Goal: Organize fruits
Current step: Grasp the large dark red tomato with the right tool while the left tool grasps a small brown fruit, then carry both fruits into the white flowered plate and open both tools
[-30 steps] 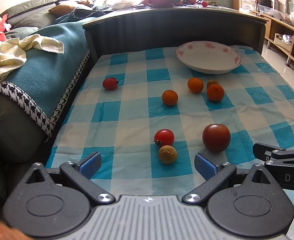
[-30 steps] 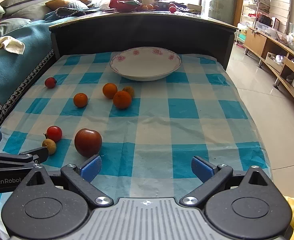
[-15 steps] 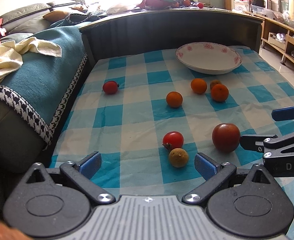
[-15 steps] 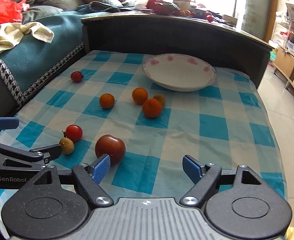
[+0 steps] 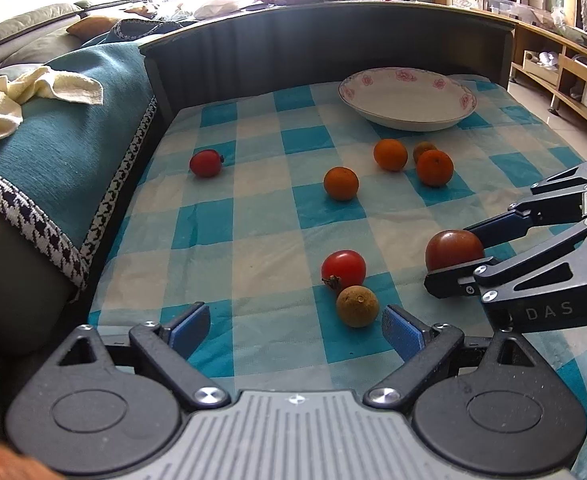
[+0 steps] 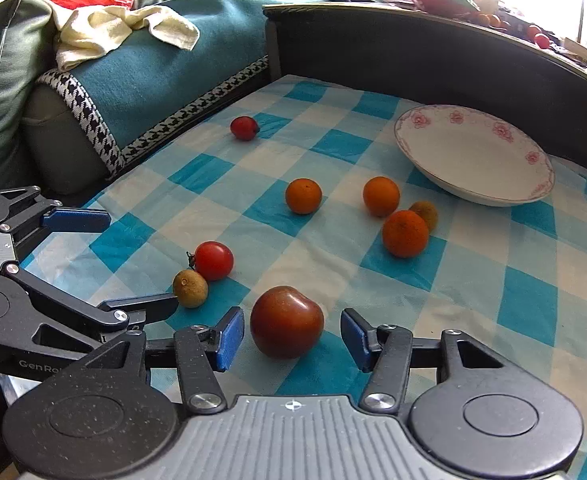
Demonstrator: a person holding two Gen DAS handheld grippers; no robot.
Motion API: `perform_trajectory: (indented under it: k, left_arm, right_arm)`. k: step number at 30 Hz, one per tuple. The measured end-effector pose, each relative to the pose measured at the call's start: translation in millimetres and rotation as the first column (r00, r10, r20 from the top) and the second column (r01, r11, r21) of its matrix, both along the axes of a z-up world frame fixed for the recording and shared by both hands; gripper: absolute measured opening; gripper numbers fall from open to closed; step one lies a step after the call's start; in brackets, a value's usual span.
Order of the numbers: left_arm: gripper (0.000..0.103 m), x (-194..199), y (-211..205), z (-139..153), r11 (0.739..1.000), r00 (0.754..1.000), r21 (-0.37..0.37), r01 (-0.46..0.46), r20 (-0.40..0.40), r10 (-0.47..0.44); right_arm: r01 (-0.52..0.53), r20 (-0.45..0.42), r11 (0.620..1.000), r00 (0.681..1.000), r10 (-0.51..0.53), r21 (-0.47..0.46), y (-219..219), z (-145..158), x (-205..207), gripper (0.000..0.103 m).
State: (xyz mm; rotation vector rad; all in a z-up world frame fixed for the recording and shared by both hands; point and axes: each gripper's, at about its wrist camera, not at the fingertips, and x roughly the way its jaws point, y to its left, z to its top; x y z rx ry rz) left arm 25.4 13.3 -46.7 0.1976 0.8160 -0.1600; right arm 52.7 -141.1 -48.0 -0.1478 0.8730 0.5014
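Observation:
Fruits lie on a blue-checked cloth [image 5: 253, 216]. A big dark red tomato [image 6: 286, 322] sits between the open fingers of my right gripper [image 6: 292, 338], with gaps on both sides; it also shows in the left wrist view [image 5: 453, 249]. My left gripper [image 5: 296, 327] is open and empty, with a brown longan [image 5: 356, 306] just ahead of its right finger and a small red tomato [image 5: 343, 269] behind that. Three oranges [image 5: 340, 183] [image 5: 390, 154] [image 5: 434, 167] and a second longan [image 5: 423, 150] lie mid-table. Another small tomato [image 5: 205, 163] lies far left. A white flowered bowl [image 5: 407, 98] stands empty at the back.
A dark raised headboard-like wall [image 5: 333, 52] borders the back. A sofa with a teal blanket [image 5: 61, 148] and cream towel [image 5: 21, 96] runs along the left edge. Wooden shelves [image 5: 565, 72] stand at the right, beyond the table's edge.
My right gripper has moved left and forward, so the big dark tomato now sits between its fingers. My left gripper has crept slightly closer to the longan.

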Motion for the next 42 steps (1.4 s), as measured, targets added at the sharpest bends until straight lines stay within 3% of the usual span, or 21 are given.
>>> perform_trajectory:
  k: [4, 7, 11, 16, 20, 23, 29, 34, 42]
  left_arm:
    - [0.095, 1.6, -0.4, -2.4, 1.000, 1.000, -0.016, 0.009, -0.010, -0.009]
    - [0.079, 4.3, -1.9, -3.5, 0.999, 0.999, -0.049, 0.022, -0.035, -0.023]
    - [0.072, 8.7, -8.7, -6.9, 0.997, 0.997, -0.073, 0.030, -0.064, -0.034]
    - [0.053, 13.2, -14.5, -10.9, 0.994, 0.995, -0.102, 0.035, -0.091, -0.044]
    - [0.047, 17.4, -20.2, -11.5, 0.995, 0.995, -0.097, 0.036, -0.093, -0.045]
    - [0.034, 17.8, -25.2, -10.7, 0.993, 0.992, -0.101, 0.063, -0.099, -0.073]
    - [0.033, 14.7, -30.6, -8.4, 0.994, 0.990, -0.076, 0.076, -0.109, -0.084]
    - [0.033, 14.9, -33.4, 4.5, 0.991, 0.991, -0.100, 0.094, -0.087, -0.103]
    - [0.033, 51.8, -55.6, 31.1, 0.981, 0.988, -0.116, 0.154, -0.016, -0.157]
  right_arm:
    - [-0.025, -0.034, 1.000, 0.999, 0.025, -0.012, 5.4, -9.4, 6.5, 0.036]
    - [-0.025, -0.041, 1.000, 0.999, 0.024, -0.001, 5.1, -10.1, 7.1, 0.035]
    - [0.011, -0.054, 1.000, 0.998, -0.011, -0.005, -0.1, -8.8, 8.7, 0.035]
    - [0.067, -0.060, 0.998, 0.996, -0.066, 0.007, -14.1, -7.0, 9.8, 0.035]
    - [0.095, -0.062, 0.995, 0.994, -0.094, 0.013, -20.8, -7.0, 10.4, 0.035]
    - [0.099, -0.065, 0.995, 0.993, -0.098, 0.011, -21.6, -7.1, 9.7, 0.035]
    - [0.104, -0.059, 0.995, 0.993, -0.104, 0.005, -22.5, -4.7, 8.0, 0.035]
    - [0.130, -0.048, 0.992, 0.990, -0.130, 0.005, -28.1, -0.6, 8.6, 0.035]
    - [0.176, -0.011, 0.984, 0.984, -0.176, 0.026, -39.0, 12.8, 16.9, 0.035]
